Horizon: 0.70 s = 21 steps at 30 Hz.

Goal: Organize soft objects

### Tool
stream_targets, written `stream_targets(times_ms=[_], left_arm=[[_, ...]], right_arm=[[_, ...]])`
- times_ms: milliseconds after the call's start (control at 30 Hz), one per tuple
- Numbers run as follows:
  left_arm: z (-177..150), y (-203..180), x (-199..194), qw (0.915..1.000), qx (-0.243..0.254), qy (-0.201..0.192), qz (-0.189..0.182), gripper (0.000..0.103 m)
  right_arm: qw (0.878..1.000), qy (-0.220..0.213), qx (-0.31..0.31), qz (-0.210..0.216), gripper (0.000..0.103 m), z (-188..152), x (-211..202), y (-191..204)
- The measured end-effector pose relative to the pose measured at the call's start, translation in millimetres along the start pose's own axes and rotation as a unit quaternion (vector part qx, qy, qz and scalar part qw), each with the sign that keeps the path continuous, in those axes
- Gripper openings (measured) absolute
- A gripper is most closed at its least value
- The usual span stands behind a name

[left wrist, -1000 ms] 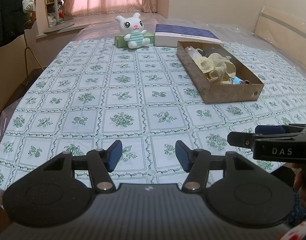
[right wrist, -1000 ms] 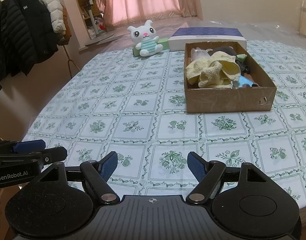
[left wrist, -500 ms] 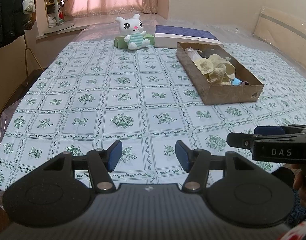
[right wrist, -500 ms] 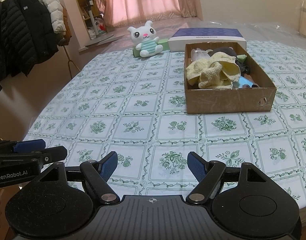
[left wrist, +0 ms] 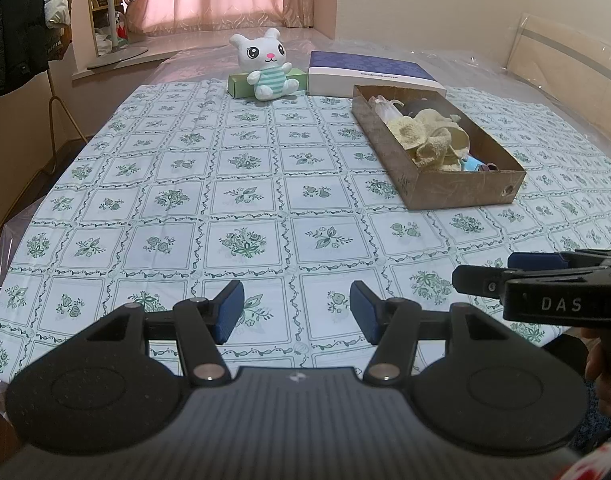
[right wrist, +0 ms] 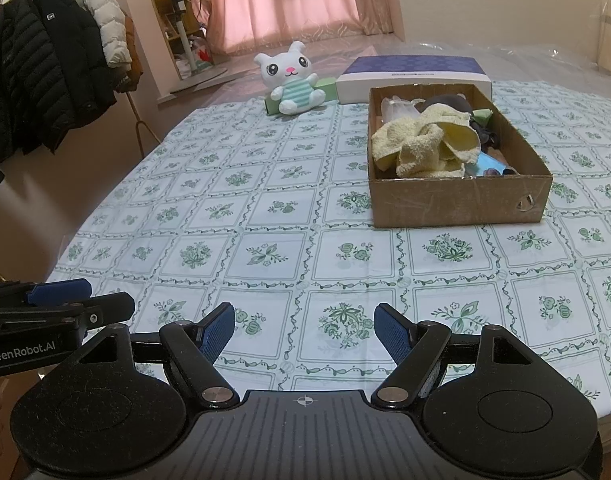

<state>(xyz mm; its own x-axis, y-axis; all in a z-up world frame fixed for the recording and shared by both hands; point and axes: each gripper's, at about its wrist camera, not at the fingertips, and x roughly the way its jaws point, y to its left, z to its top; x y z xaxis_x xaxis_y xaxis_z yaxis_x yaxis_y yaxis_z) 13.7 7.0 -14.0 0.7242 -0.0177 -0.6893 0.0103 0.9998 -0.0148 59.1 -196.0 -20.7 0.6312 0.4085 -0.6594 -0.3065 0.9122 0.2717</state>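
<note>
Both grippers hang over the near edge of the table with their jaws spread and nothing between the pads: the left gripper point(left wrist: 296, 312) is parted about halfway, the right gripper point(right wrist: 304, 330) a little wider. Set against the views from a second ago, nothing has shifted. Neither tool has moved or turned, the jaw gaps are the same, and every object lies where it lay. I read this as a pause, so the sorting has not advanced in this interval.

From the left wrist view, the cardboard box point(left wrist: 461, 191) lies at about two o'clock from the left gripper, well apart across the patterned tablecloth point(left wrist: 241, 196). It holds a crumpled yellow towel point(left wrist: 425, 142), with darker and blue items under and behind it that are too tangled to name. From the right wrist view the same box point(right wrist: 457, 200) lies near one o'clock, again well out of reach, the towel point(right wrist: 421, 144) heaped toward its near left corner.

A plush bunny point(right wrist: 293, 80) sits at about twelve o'clock at the far edge, leaning against a green carton point(right wrist: 329, 89), just beside a blue-and-white box point(right wrist: 413, 76). It looks like the one soft thing left outside the cardboard box, so either gripper would need a long forward reach.
</note>
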Motion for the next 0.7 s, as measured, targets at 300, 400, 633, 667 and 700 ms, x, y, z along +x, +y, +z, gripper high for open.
stream_targets(times_ms=[300, 400, 633, 667, 700], left_arm=[[4.2, -1.3, -0.9, 1.0, 0.002, -0.002, -0.001, 0.056], [4.0, -1.2, -1.0, 1.0, 0.002, -0.002, -0.001, 0.056], [3.7, -0.8, -1.1, 1.0, 0.002, -0.002, -0.001, 0.056], [3.9, -0.8, -1.1, 1.0, 0.002, -0.002, -0.001, 0.056], [3.8, -1.2, -1.1, 1.0, 0.002, -0.002, -0.001, 0.056]], right_arm=[[1.0, 0.0, -0.001, 0.0, 0.076, 0.3, 0.0, -0.5], [1.0, -0.001, 0.0, 0.001, 0.076, 1.2, -0.4, -0.6], [1.0, -0.001, 0.0, 0.0, 0.076, 3.3, -2.4, -0.1], [1.0, -0.001, 0.0, 0.0, 0.076, 2.9, -2.5, -0.2], [1.0, -0.002, 0.0, 0.0, 0.076, 3.6, -2.5, -0.2]])
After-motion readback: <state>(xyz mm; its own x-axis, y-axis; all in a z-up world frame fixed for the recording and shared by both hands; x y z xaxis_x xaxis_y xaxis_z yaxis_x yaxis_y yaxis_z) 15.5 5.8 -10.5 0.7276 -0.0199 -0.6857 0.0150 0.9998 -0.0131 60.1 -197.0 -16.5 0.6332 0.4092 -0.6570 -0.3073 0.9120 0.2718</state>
